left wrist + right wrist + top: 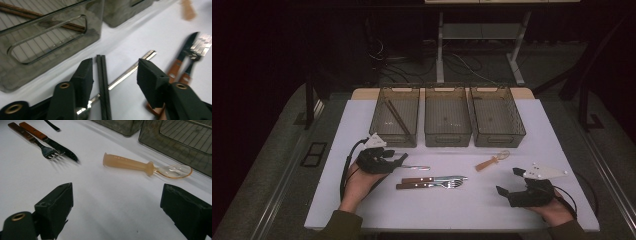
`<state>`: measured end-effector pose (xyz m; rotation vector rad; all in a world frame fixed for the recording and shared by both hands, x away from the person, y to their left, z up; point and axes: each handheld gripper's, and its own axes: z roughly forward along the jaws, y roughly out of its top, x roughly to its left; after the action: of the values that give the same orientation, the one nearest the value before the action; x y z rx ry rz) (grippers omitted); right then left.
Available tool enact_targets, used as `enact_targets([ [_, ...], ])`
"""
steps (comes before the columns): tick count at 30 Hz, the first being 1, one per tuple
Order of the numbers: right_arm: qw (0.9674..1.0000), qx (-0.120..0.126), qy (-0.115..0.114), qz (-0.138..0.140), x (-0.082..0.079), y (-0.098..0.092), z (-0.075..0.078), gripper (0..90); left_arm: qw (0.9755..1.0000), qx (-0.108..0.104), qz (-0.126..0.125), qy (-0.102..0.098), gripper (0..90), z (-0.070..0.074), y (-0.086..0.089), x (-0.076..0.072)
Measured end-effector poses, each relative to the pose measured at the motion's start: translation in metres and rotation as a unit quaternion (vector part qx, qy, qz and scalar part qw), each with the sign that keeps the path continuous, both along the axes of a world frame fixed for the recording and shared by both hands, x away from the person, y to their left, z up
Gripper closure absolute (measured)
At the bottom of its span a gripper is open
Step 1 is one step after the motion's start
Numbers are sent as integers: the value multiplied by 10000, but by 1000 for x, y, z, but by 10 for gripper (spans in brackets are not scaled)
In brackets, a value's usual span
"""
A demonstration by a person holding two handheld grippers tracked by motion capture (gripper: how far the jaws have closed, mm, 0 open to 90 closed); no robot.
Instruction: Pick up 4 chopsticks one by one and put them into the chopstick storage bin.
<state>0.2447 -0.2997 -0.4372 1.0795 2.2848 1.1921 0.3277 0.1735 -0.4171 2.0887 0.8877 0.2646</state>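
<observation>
Metal utensil [130,71], flat-handled and bright, is found between the jaws of the left tool [115,72], which stand released, with no pad pressing on it. A pair of black sticks [102,82] lies across it, just beside one pad. The utensil is judged stiff, light and slippery. It lies so flat on the bench [462,210] that little can be gripped from above, so it is best taken across the narrow handle near mid-length, by its edges and clear of the sticks. The rounded shiny end near the tool cannot be made out.

The utensil lies left of the bench's middle, just short of the left bin [398,141]. The right tool [117,202] is held released and empty near the bench's near right corner.

By count:
- Three bins are set along the far edge, the middle bin [447,140] and right bin [499,141] beside the left one.
- One pair of brown chopsticks [398,119] lies in the left bin.
- One knife [437,178] and one fork [432,185], both wooden-handled, lie side by side mid-bench.
- One translucent orange spoon [132,164] lies before the right bin.
</observation>
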Motion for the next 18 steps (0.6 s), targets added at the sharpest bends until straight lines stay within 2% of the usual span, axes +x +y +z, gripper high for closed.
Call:
enact_targets([
  [8, 9998, 174, -28, -1, 1, 3, 0, 113, 10000, -11, -24, -11, 352, -1, 14, -16],
  [13, 9995, 299, -42, 13, 5, 11, -2, 113, 9999, -72, 48, -94, 311, 0, 25, -27],
  [18, 9995, 315, -93, 6, 10, 19, -3, 112, 9998, -112, 113, -116, 289, -1, 37, -37],
])
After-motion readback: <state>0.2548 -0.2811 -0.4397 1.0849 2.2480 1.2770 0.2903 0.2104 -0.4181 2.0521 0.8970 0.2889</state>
